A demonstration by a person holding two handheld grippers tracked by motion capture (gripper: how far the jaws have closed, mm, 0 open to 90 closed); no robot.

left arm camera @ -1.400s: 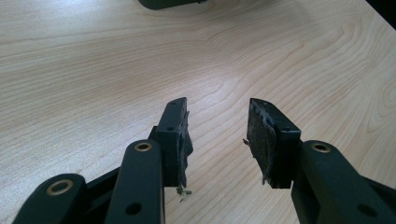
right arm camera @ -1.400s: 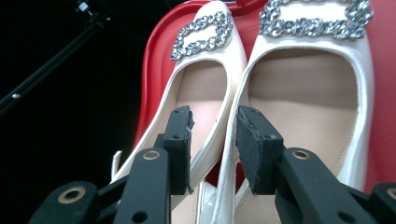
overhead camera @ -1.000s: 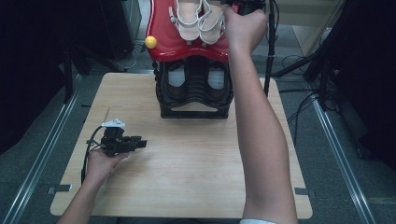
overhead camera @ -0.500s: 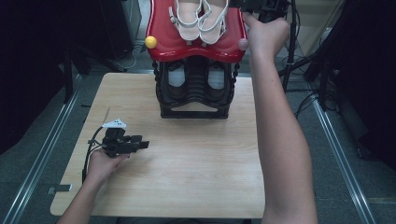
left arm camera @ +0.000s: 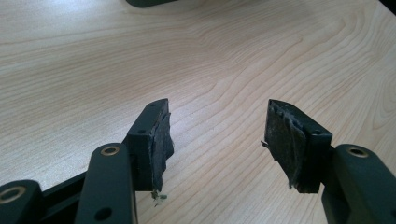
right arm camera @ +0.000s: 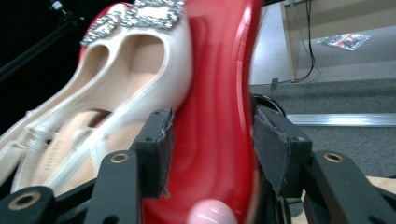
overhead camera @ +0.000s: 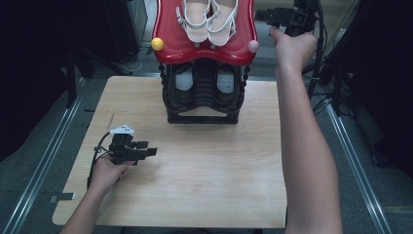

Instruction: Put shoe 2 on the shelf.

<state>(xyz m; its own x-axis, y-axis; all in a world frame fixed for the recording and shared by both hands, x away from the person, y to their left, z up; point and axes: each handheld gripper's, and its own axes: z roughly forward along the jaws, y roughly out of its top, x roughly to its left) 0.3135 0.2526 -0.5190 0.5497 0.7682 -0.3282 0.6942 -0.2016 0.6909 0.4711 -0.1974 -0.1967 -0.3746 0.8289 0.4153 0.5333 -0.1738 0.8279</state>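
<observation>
A pair of cream strappy sandals (overhead camera: 208,17) lies on the red top shelf (overhead camera: 204,48) of a shoe rack. In the right gripper view one sandal (right arm camera: 116,84), with its rhinestone buckle, is at the left and the red shelf (right arm camera: 219,93) runs up the middle. My right gripper (overhead camera: 263,15) hangs just off the shelf's right edge, pointing at it. Its jaws (right arm camera: 210,135) have just been opening; the shelf rim shows in the gap, untouched by the pads. My left gripper (overhead camera: 147,148) rests low over the table's front left. Its jaws (left arm camera: 217,135) have also just been opening, with nothing between them.
The rack's black lower frame (overhead camera: 203,114) stands at the back middle of the wooden table (overhead camera: 195,180) and holds dark shoes. A yellow knob (overhead camera: 157,44) and a pink knob (overhead camera: 253,46) cap the red shelf's corners. Stands and cables crowd the floor at the right.
My right hand has moved from above the sandals to the right, off the shelf's right edge. The left hand has stayed in place.
</observation>
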